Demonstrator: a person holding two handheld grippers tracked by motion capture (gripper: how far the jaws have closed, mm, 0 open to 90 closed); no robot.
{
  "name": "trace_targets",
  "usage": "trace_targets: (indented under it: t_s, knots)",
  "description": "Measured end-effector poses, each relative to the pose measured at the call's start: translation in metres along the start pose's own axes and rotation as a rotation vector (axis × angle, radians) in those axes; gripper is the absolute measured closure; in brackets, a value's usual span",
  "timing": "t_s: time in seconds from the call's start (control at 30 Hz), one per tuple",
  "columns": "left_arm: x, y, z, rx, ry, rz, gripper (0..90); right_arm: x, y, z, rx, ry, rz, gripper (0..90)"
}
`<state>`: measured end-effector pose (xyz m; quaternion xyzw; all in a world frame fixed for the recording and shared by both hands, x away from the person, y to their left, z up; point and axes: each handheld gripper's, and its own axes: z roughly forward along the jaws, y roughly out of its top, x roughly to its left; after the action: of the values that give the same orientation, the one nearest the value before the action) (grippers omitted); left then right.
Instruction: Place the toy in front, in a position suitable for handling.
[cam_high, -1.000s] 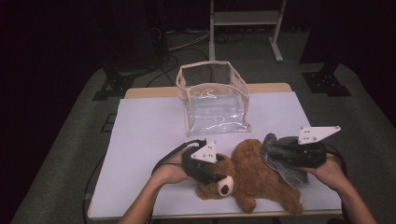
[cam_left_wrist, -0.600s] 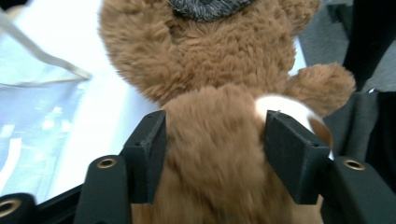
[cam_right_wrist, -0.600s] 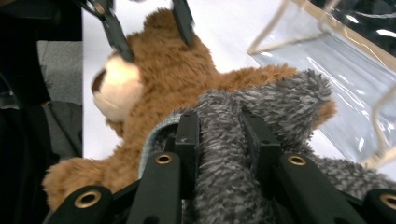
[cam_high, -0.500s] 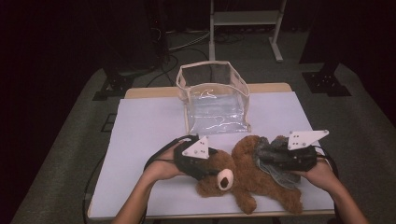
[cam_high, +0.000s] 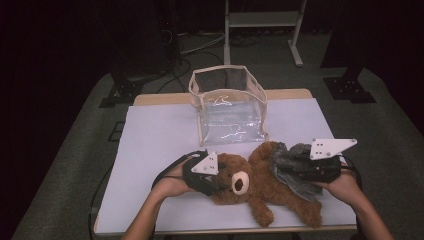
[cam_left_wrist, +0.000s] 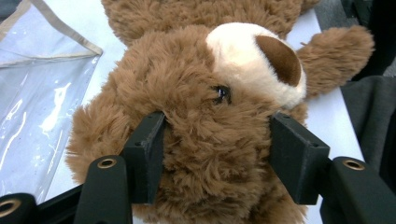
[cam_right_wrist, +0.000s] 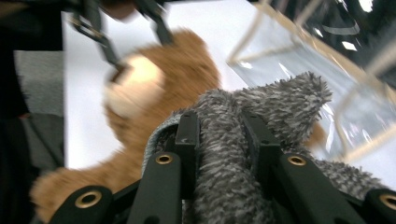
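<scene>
A brown teddy bear (cam_high: 270, 187) lies on its back near the table's front edge. My left gripper (cam_high: 220, 182) has its jaws on either side of the bear's head (cam_left_wrist: 205, 140). They have just been closing, and the pads press into the fur. My right gripper (cam_high: 290, 167) is shut on a grey fuzzy cloth (cam_high: 300, 187) that drapes over the bear's body. In the right gripper view the cloth (cam_right_wrist: 280, 102) bunches between the jaws of my right gripper (cam_right_wrist: 219, 135), with the bear (cam_right_wrist: 154, 84) beyond it.
A clear plastic bag with beige trim (cam_high: 230, 107) stands open-topped at the middle back of the white table (cam_high: 160, 140), just beyond the bear. A metal rack (cam_high: 260, 20) stands on the floor behind. Bare table lies to the left.
The bear's head has shifted a little away from the front edge with my left gripper on it. My right gripper moved left with the grey cloth, then back right.
</scene>
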<state>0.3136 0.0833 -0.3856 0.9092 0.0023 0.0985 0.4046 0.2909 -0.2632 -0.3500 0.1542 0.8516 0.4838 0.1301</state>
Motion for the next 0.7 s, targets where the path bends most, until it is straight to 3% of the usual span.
trace_targets:
  t_s: [0.13,0.27,0.4,0.7]
  knots:
    - [-0.001,0.002,0.005,0.000,0.000,-0.001,40.7,0.016,0.007,0.010,0.016,0.043,-0.041,70.1]
    - [-0.004,0.004,0.006,0.009,0.004,0.007,40.7,0.022,-0.002,0.022,0.079,0.035,-0.074,70.3]
    - [-0.005,0.007,0.012,-0.011,-0.006,0.002,40.0,0.011,-0.012,0.017,0.098,0.000,-0.060,70.8]
    - [-0.002,0.018,0.027,-0.022,-0.017,-0.006,40.2,-0.015,-0.027,-0.001,0.093,-0.044,0.026,70.9]
